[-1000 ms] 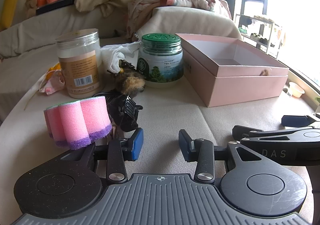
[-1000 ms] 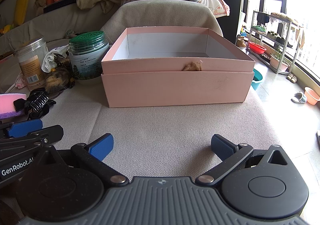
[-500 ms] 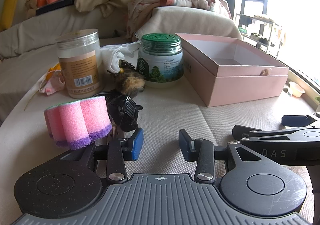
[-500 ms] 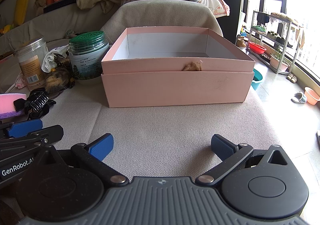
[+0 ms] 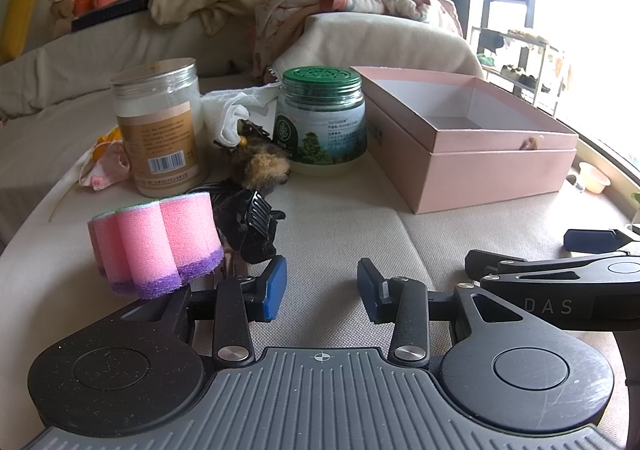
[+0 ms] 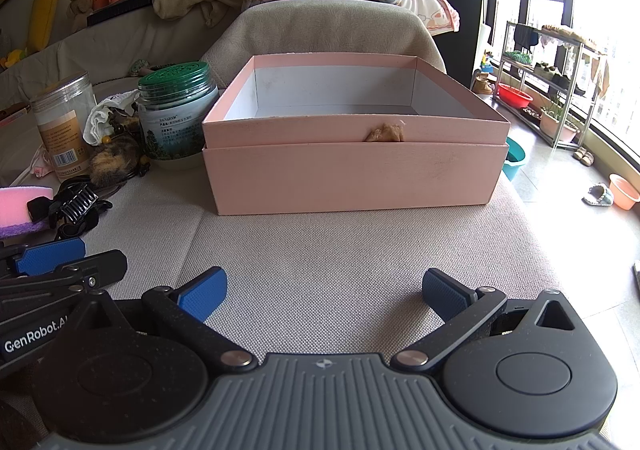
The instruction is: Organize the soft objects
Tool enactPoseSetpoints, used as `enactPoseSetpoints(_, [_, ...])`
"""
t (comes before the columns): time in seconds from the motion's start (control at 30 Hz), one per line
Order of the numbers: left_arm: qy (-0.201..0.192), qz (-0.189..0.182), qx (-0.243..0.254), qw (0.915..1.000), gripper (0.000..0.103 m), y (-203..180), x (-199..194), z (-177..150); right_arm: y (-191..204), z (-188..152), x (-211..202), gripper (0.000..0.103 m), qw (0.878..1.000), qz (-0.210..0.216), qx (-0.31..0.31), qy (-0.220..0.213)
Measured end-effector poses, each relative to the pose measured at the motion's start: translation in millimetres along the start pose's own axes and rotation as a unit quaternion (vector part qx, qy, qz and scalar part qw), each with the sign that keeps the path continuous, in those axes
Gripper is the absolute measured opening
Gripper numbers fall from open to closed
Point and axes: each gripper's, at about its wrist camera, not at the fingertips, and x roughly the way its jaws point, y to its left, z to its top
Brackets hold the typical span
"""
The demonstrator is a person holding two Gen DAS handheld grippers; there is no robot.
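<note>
Beige cushion [image 6: 340,250] bears pink box [image 6: 352,174], sponge [image 5: 156,242].

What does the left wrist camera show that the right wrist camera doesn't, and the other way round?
Only the left wrist view shows the pink sponge whole, lobed sides and purple base, beside the open left gripper.

Only the right wrist view shows the pink box head-on, with its white interior and the tan tuft at its front rim, plus the red basin on the floor. The right gripper is open wide.

Both show the box, the green-lidded jar, the clear jar, the brown fuzzy item and the black hair claw.
</note>
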Motion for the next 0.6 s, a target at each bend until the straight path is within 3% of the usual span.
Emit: enactPoseSetpoints(0.6, [0.001, 0.004, 0.006, 1.0, 0.043, -4.4, 0.5, 0.7, 0.1, 0.2, 0.2, 0.103, 1.0, 0.0, 0.0, 0.0])
